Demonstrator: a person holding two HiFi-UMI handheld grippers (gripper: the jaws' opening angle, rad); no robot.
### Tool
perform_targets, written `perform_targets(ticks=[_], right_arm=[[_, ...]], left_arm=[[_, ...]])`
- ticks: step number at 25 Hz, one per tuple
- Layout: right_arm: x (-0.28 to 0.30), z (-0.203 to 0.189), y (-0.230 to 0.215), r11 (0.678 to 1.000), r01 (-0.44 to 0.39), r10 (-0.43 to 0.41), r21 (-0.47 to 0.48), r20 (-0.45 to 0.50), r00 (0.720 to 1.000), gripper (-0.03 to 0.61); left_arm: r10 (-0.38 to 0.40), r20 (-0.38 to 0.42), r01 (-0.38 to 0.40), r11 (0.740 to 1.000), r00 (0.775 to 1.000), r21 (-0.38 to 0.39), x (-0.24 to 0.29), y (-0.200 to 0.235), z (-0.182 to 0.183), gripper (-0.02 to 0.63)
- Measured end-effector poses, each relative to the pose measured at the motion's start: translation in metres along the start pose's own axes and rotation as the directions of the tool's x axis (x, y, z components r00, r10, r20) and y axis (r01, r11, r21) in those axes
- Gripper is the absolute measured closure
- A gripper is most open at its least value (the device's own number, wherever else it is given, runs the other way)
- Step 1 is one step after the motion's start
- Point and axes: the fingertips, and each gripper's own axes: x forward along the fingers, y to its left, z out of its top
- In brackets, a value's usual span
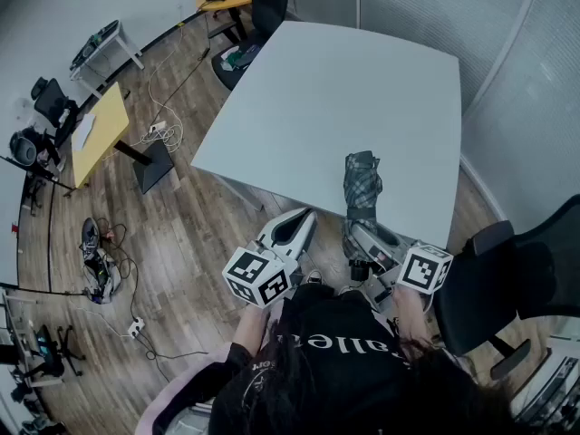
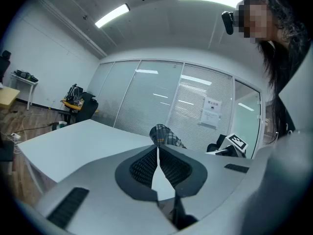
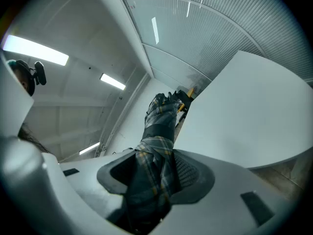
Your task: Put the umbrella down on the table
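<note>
A folded plaid umbrella lies lengthwise on the white table, close to its near edge. My right gripper is shut on the umbrella's near end. In the right gripper view the plaid fabric fills the space between the jaws of that gripper and runs out over the table. My left gripper hovers at the table's near edge, left of the umbrella, shut and empty. The left gripper view shows its pads meeting, with the umbrella beyond them.
A black office chair stands right of me by the table's corner. Another black chair is at the table's far side. A yellow desk and loose cables occupy the wooden floor on the left. Glass partitions close off the right.
</note>
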Motion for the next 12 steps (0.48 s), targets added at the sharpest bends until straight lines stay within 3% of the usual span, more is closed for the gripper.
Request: perform_targets(ticks=[12], right_arm=[[0.013,-0.006,0.003,1.0,0.013,-0.013,0.015,-0.01,1.0,0.377]], left_arm=[[-0.003,0.014,0.003,1.0,1.0,-0.012,-0.007,0.013,0.005,0.588]])
